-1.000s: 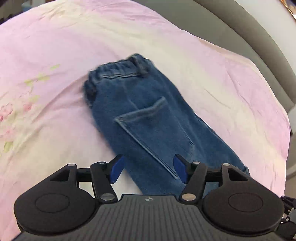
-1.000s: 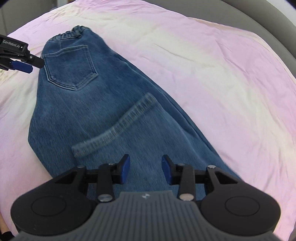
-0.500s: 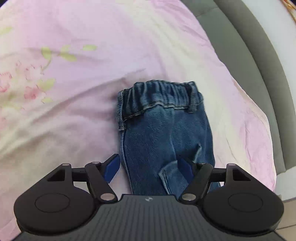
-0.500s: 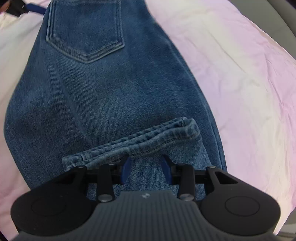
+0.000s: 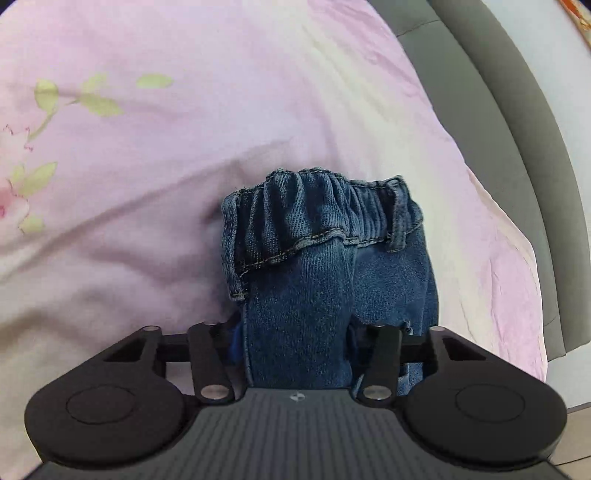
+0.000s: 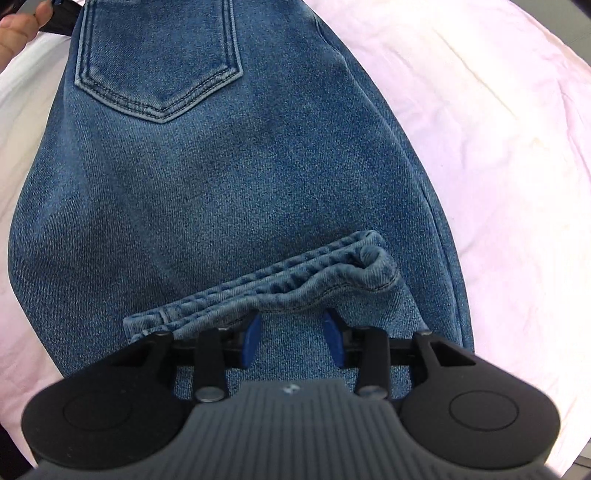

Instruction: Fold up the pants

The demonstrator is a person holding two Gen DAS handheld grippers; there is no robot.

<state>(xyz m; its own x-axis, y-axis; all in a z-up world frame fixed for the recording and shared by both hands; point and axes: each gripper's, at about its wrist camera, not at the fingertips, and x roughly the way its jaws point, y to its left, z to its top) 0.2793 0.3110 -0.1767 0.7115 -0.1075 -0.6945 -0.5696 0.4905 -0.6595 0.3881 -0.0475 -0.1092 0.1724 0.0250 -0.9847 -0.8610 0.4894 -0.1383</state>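
Small blue denim pants (image 6: pixel 221 184) lie on a pink sheet, back pocket (image 6: pixel 159 62) up, with the leg hem (image 6: pixel 295 280) folded back over the legs. In the left wrist view my left gripper (image 5: pixel 295 339) is at the waist end; a raised ridge of denim below the elastic waistband (image 5: pixel 317 214) sits between its fingers, whose blue pads are mostly hidden by cloth. My right gripper (image 6: pixel 291 332) is partly open, its blue pads (image 6: pixel 251 336) astride the folded leg just behind the hem.
The pink floral bedsheet (image 5: pixel 147 147) covers the surface. A grey padded headboard or sofa edge (image 5: pixel 517 129) runs along the right. A person's fingers (image 6: pixel 14 29) and the other gripper show at the top left of the right wrist view.
Both grippers moved forward and down onto the pants. The left one closed in on the waist, bunching denim between its fingers. The right one reached the folded hem.
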